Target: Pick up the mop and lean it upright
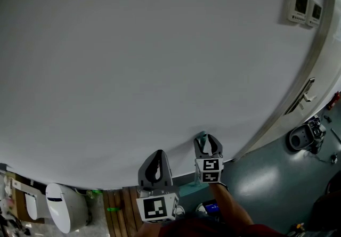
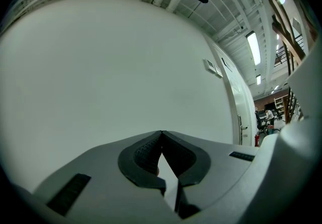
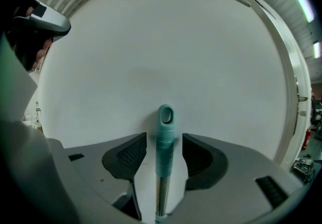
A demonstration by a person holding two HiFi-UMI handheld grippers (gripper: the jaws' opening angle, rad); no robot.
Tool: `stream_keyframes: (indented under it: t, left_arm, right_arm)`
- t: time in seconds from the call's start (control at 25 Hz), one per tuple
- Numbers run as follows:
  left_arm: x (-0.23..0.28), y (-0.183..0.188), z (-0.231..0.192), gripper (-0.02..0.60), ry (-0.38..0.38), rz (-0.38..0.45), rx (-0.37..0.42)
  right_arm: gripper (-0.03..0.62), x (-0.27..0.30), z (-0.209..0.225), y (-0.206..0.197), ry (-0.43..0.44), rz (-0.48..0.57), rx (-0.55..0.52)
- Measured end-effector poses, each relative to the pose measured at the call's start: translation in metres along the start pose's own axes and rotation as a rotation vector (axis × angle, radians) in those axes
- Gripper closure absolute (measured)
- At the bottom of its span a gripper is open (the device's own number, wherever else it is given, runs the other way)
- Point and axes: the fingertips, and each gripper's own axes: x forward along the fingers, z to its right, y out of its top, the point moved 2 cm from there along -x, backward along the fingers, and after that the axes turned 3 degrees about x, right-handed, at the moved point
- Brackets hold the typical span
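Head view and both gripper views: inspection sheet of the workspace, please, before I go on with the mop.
Surface: white wall ahead; grey floor at lower right.
Job's things: mop handle, teal top on a metal shaft, upright at the wall; mop head not in view.
Clutter: white container at lower left; dark machine on the floor at far right.
Grippers: left gripper jaws shut, empty; right gripper jaws open round the handle, a gap on each side.
Cables: nothing seen clearly.
Surroundings: door handle at right; two wall panels above it.
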Motion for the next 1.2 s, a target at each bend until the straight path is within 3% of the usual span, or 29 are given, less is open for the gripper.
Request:
stream_keyframes:
  t: [0.68, 1.2]
  left_arm:
    - [0.001, 0.001, 0.004, 0.568, -0.002, -0.002, 0.001]
    - [0.001, -0.002, 0.008, 0.568, -0.009, -0.005, -0.005]
  right_arm:
    - [0.364, -0.008, 0.001, -0.004, 0.010, -0.010, -0.005]
    - [0.364, -0.055, -0.006, 0.005, 0.023, 0.020, 0.019]
